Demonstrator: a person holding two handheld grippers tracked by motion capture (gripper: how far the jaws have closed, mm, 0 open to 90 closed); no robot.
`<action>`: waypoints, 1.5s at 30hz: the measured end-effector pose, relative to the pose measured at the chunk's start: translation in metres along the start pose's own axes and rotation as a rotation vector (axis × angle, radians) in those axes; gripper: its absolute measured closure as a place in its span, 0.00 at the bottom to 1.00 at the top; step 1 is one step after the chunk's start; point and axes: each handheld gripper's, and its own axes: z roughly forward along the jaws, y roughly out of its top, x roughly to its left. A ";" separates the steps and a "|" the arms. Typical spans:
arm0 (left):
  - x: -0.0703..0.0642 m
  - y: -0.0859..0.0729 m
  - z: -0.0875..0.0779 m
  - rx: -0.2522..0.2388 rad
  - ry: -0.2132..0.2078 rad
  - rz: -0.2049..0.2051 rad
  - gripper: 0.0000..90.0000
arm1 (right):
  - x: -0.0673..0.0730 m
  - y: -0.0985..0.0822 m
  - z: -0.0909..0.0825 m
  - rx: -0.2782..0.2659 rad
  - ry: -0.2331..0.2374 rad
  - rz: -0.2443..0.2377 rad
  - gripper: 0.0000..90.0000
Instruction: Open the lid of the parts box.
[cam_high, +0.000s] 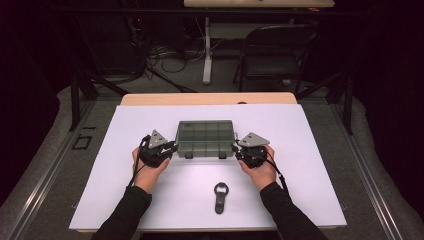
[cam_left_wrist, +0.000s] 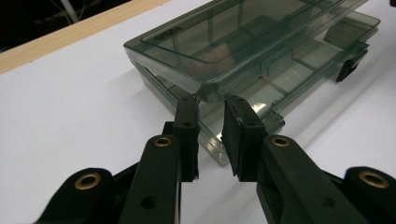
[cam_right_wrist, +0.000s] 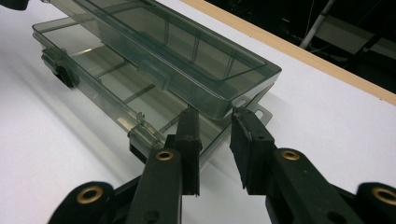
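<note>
Low centre, dark bottle opener (cam_high: 219, 197) on white table sheet (cam_high: 310, 165); mid-frame, left gripper (cam_high: 161, 150) and right gripper (cam_high: 248, 150), jaws narrowly parted around lid corners of smoky compartment box (cam_high: 205, 138); beyond, wooden edge (cam_high: 150, 99), folding chair (cam_high: 272, 55), cables (cam_high: 170, 57).

A smoky grey-green see-through compartment box (cam_high: 205, 138) with black latches sits on a white table mat (cam_high: 300, 170), near a dark grey bottle opener (cam_high: 220, 196) and black grippers.

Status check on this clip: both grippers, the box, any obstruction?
Left gripper and right gripper at the lid's front corners. Smoky compartment box ajar. Bottle opener lies nearer, clear.
</note>
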 end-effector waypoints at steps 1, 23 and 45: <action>-0.001 0.002 0.000 0.005 0.009 0.004 0.84 | 0.000 0.001 0.000 0.002 -0.002 0.001 0.81; 0.013 0.036 -0.003 -0.016 0.032 -0.026 0.84 | -0.014 0.039 0.000 0.014 -0.041 0.004 0.82; 0.036 0.071 0.004 -0.032 0.023 -0.117 0.86 | -0.037 0.073 0.014 0.017 -0.055 0.097 0.86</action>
